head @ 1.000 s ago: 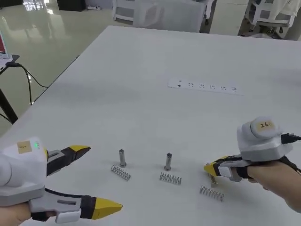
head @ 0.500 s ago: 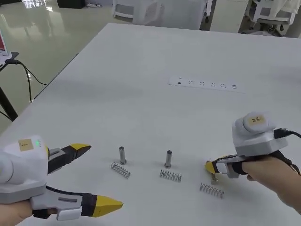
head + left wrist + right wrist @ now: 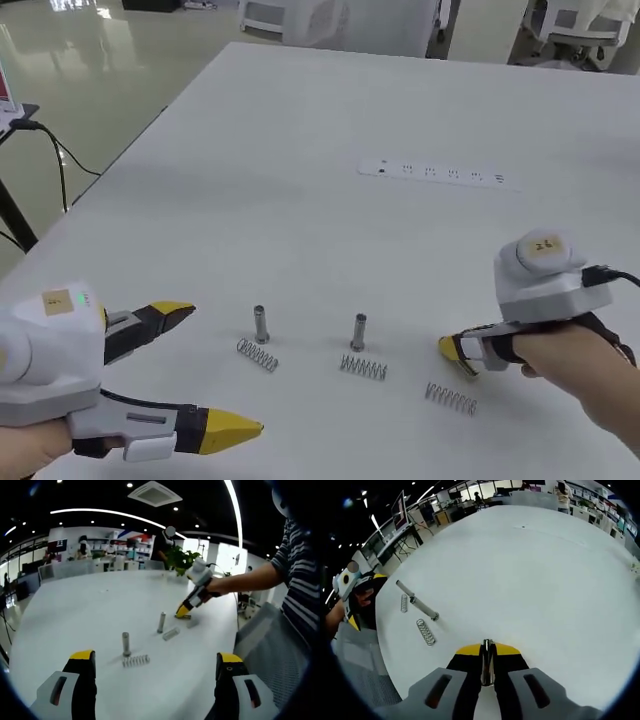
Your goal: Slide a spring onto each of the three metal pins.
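Note:
Two metal pins stand upright on the white table. A spring lies by each: the left spring and the middle spring. A third spring lies further right. Just above that spring, my right gripper is shut on the third pin, which shows between its yellow tips. My left gripper is held open at the near left, short of the left pin and its spring, with nothing between its jaws.
A white power strip lies flat mid-table, well beyond the pins. The table's left edge drops to a glossy floor with a black cable. Office chairs stand past the far edge. The table's near edge runs close under both hands.
My right gripper has stayed shut on the third pin and has risen and turned slightly near the right spring. My left gripper has barely moved. The head camera has drifted a little.

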Available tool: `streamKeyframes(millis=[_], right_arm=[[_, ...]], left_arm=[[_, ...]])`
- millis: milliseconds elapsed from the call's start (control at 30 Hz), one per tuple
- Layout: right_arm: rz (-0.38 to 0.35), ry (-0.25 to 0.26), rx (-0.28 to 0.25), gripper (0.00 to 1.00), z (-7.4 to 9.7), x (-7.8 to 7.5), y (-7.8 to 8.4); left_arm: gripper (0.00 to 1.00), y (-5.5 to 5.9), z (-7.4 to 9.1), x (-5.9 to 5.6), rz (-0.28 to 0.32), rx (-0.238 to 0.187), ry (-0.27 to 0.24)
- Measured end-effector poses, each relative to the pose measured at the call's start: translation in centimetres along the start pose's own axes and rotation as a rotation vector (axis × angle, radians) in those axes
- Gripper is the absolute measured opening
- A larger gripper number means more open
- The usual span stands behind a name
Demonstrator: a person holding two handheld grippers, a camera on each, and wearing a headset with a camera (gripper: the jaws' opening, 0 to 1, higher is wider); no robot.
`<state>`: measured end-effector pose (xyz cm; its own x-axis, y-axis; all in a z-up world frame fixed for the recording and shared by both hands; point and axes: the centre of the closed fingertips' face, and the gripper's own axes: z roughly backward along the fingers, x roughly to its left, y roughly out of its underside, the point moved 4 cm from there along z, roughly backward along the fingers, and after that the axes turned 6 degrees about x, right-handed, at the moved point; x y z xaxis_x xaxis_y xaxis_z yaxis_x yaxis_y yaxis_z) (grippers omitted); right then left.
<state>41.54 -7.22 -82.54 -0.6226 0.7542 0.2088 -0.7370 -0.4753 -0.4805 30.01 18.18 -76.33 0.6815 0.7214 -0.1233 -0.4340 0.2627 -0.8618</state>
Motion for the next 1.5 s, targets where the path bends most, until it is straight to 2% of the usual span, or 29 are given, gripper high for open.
streamKeyframes(millis=[367,600,933,1167,1333,1500], right_arm=[[0.030,-0.022,-0.086,0.05,1.6,0.3,-0.3],[0.067,-0.023,-0.141,0.05,2.1,0.7,-0.8],[0.091,-0.016,-0.170,0.05,2.4,0.8,-1.3],[0.110,-0.021,-0.193,0.05,2.8,1.2,-1.7],[0.152,0.005,-0.209,0.05,3.0,1.3,-1.4],[0.159,0.014,-0.222,0.05,3.3,1.3,-1.0]], left_arm=[[0.97,0.3,-0.1,-0.2,0.001,0.006,0.003],[0.97,-0.1,-0.1,-0.3,-0.001,-0.004,0.002],[0.97,0.0,0.1,-0.3,-0.003,0.004,0.003],[0.97,-0.2,0.4,0.2,0.000,-0.003,-0.007],[0.97,-0.2,0.5,0.1,-0.001,-0.004,-0.007],[0.97,0.1,0.5,-0.1,0.000,0.002,-0.003]])
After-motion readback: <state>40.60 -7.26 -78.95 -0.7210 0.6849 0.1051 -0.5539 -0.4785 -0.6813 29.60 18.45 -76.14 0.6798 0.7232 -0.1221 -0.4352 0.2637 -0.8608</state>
